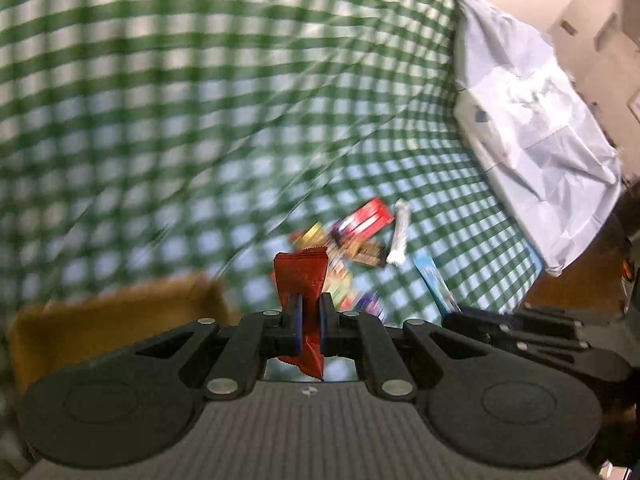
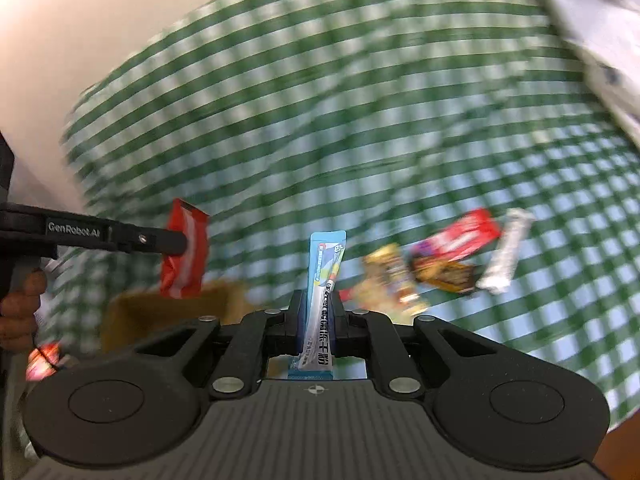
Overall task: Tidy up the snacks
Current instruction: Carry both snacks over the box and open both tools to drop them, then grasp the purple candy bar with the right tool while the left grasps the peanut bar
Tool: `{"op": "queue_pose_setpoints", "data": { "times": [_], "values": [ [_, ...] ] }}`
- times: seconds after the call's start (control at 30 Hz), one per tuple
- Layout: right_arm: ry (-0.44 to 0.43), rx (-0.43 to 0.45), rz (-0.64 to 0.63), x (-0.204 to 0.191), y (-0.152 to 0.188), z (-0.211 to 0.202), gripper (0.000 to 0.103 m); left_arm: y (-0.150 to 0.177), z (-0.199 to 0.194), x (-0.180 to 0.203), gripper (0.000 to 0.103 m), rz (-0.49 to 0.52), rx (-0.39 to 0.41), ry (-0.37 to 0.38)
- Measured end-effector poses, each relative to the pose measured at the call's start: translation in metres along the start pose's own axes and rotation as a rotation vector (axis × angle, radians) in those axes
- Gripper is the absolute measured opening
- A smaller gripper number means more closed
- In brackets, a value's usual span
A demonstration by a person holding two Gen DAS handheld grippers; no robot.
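My left gripper (image 1: 308, 308) is shut on a red snack packet (image 1: 302, 276), held in the air above the green checked tablecloth (image 1: 200, 120). In the right wrist view that same left gripper (image 2: 182, 242) enters from the left with the red packet (image 2: 184, 256) in it. My right gripper (image 2: 320, 312) is shut on a light blue stick packet (image 2: 324, 276), also lifted off the table. A blurred pile of snacks (image 2: 436, 260) lies on the cloth to the right, among them a red wrapper (image 2: 464, 236) and a white stick (image 2: 504, 256). A brown cardboard box (image 2: 168, 312) sits below the red packet.
The brown box (image 1: 116, 320) also shows at lower left in the left wrist view. A pale blue crumpled sheet (image 1: 532, 128) covers the table's right side. A hand (image 2: 20, 312) grips the left tool's handle. The snack pile (image 1: 360, 240) and a blue packet (image 1: 434, 284) lie ahead.
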State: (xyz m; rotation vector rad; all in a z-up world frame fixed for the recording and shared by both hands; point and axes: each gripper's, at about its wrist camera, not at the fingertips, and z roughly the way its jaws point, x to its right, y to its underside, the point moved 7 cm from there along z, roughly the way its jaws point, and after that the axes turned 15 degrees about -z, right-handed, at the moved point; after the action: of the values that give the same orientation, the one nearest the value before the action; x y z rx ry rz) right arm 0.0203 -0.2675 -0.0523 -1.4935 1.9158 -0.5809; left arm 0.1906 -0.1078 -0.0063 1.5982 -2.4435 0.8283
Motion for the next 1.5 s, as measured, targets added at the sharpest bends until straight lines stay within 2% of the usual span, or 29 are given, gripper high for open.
{"op": "queue_pose_setpoints", "data": {
  "times": [0.1,0.17,0.23,0.33,0.53,0.57,0.6,0.63,0.67,0.7,0.73,0.77,0.83,0.9,1.03,1.2,1.33,1.5],
  "values": [
    [-0.096,-0.013,-0.056,-0.051,0.0,-0.001,0.011,0.026,-0.032,-0.041,0.008,-0.054,-0.022,-0.067],
    [-0.158,-0.025,-0.069,-0.084,0.0,0.005,0.011,0.04,-0.041,-0.066,0.008,-0.08,-0.038,-0.124],
    [-0.211,-0.038,-0.087,-0.112,0.0,0.013,0.011,0.049,-0.05,-0.083,0.008,-0.111,-0.039,-0.148],
    [-0.244,-0.085,-0.099,-0.142,0.004,0.028,0.011,0.06,-0.056,-0.1,0.008,-0.131,-0.048,-0.184],
    [-0.253,-0.143,-0.171,-0.174,0.013,0.045,0.012,0.075,-0.051,-0.126,0.008,-0.18,-0.067,-0.283],
    [-0.249,-0.165,-0.184,-0.177,0.016,0.05,0.013,0.076,-0.049,-0.133,0.008,-0.199,-0.069,-0.309],
    [-0.259,-0.181,-0.196,-0.18,0.017,0.054,0.019,0.077,-0.048,-0.14,0.008,-0.219,-0.074,-0.343],
    [-0.277,-0.198,-0.195,-0.181,0.021,0.057,0.026,0.078,-0.047,-0.145,0.009,-0.236,-0.082,-0.358],
    [-0.289,-0.221,-0.177,-0.182,0.023,0.06,0.037,0.079,-0.048,-0.151,0.016,-0.262,-0.088,-0.372],
    [-0.294,-0.24,-0.152,-0.18,0.024,0.061,0.062,0.077,-0.049,-0.153,0.021,-0.289,-0.09,-0.385],
    [-0.299,-0.246,-0.123,-0.179,0.022,0.06,0.074,0.076,-0.052,-0.153,0.039,-0.302,-0.093,-0.379],
    [-0.296,-0.243,-0.111,-0.176,0.022,0.057,0.075,0.075,-0.055,-0.152,0.069,-0.303,-0.094,-0.371],
    [-0.275,-0.229,-0.109,-0.167,0.016,0.047,0.081,0.071,-0.065,-0.143,0.095,-0.302,-0.07,-0.399],
    [-0.231,-0.212,-0.097,-0.15,0.01,0.033,0.087,0.064,-0.067,-0.121,0.098,-0.275,-0.05,-0.388],
    [-0.143,-0.203,-0.013,-0.105,0.001,0.009,0.087,0.054,-0.064,-0.08,0.098,-0.271,-0.094,-0.348],
    [-0.097,-0.177,0.121,-0.059,-0.001,-0.024,0.089,0.041,-0.061,-0.037,0.098,-0.301,-0.133,-0.3],
    [-0.059,-0.13,0.159,-0.043,-0.004,-0.048,0.089,0.031,-0.062,-0.024,0.103,-0.316,-0.146,-0.296],
    [-0.015,-0.094,0.197,-0.033,-0.008,-0.056,0.09,0.02,-0.058,-0.013,0.103,-0.273,-0.126,-0.305]
  ]
}}
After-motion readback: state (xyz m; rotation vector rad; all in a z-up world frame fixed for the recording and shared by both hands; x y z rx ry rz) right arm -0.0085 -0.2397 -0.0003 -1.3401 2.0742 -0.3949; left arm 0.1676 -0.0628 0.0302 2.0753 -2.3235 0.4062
